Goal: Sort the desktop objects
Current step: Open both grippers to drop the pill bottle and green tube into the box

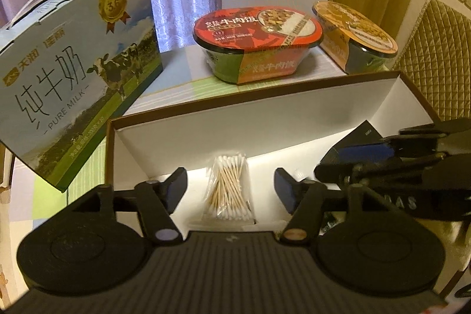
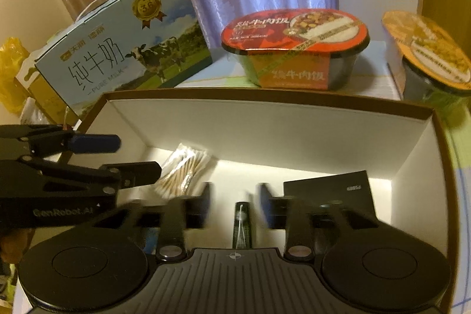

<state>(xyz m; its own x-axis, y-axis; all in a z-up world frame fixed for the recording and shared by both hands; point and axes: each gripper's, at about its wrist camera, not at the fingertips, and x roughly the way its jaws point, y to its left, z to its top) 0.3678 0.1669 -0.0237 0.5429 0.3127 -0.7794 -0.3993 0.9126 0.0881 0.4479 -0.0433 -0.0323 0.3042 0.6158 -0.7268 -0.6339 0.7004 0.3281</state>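
A clear packet of cotton swabs (image 1: 230,187) lies on the white floor of the open cardboard box (image 1: 265,114), between the spread jaws of the left gripper (image 1: 231,187), untouched. Beside it a slim dark tube (image 2: 242,224) lies between the right gripper (image 2: 235,203) jaws, also apart, near a black card (image 2: 332,187). Behind stand a milk carton (image 1: 73,72) printed "PURE MILK" and "3.6", and two sealed meal bowls (image 1: 256,43).

The worktop (image 1: 182,84), covered in a pale green-and-white check, carries an open white-lined box (image 1: 265,105) nearest. Behind it stand a blue milk carton (image 1: 73,72) on the left, a red-lidded rice bowl (image 1: 259,49) in the middle and an orange-lidded bowl (image 1: 362,40) far right.
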